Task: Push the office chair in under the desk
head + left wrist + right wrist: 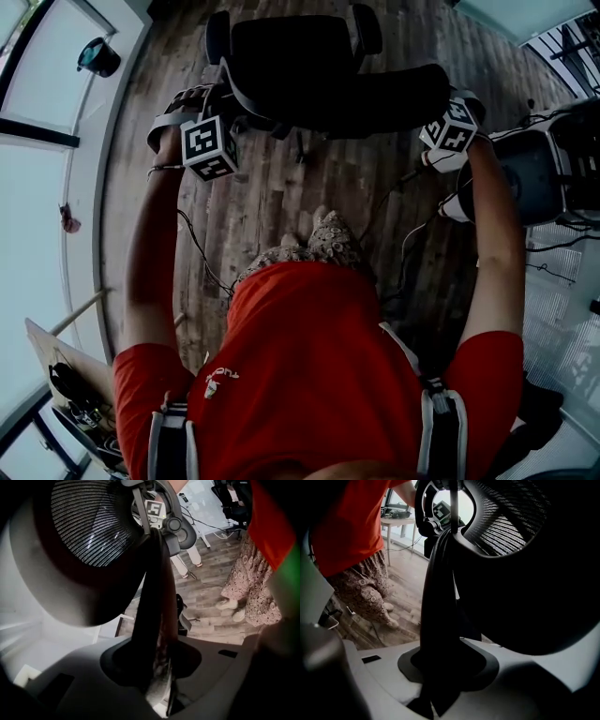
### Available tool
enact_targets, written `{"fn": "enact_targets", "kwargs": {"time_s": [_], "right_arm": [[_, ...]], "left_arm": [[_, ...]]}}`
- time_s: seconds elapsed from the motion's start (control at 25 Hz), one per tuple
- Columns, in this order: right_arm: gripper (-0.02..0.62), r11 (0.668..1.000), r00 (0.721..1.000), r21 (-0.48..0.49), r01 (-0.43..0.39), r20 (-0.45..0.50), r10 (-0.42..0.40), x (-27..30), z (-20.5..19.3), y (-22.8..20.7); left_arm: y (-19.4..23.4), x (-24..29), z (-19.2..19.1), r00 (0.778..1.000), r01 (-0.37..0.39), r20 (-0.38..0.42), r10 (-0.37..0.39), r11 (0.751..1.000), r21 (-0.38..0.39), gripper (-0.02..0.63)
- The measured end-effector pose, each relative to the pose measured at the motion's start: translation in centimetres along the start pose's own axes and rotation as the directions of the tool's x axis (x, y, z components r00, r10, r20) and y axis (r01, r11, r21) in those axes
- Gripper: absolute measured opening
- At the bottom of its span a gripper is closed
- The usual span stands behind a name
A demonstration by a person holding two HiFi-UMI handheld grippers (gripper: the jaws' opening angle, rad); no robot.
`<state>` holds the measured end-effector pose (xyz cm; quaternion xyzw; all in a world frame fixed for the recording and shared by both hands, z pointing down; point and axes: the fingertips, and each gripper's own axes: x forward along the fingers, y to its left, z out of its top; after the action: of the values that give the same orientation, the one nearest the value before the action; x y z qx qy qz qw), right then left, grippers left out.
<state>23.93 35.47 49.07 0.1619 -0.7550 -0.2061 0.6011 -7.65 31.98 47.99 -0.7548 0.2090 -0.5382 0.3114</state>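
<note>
**Office chair (319,66) braced at both sides of its backrest, at 12 o'clock from the person, on the wooden floor (281,206).**

The left gripper (156,541) at 10 o'clock and the right gripper (444,538) at 2 o'clock meet opposite ends of the backrest (375,94). Each has its jaws pressed together, tips against the frame. Closed jaws probably serve as a stiff pusher, and the two-sided hold should stop the chair swivelling. No desk can be identified with certainty.

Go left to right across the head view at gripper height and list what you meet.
White window ledge → left gripper → office chair → right gripper → grey-framed second chair.
</note>
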Motion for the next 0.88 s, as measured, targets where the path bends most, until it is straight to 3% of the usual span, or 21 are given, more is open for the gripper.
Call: {"fn": "enact_targets", "kwargs": {"time_s": [0.36,0.88], "right_arm": [[0.129,1.0,1.0,-0.009,0.018,0.01,-0.018,1.9,-2.1,-5.1],[0.13,0.998,0.999,-0.057,0.024,0.048,-0.021,7.8,-6.9,-17.9]], "left_arm": [[4.3,4.0,0.3,1.0,0.006,-0.002,-0.006,1.0,0.015,0.11],[13.8,13.4,-0.1,0.997,0.022,-0.069,-0.024,0.999,-0.032,0.109]]}}
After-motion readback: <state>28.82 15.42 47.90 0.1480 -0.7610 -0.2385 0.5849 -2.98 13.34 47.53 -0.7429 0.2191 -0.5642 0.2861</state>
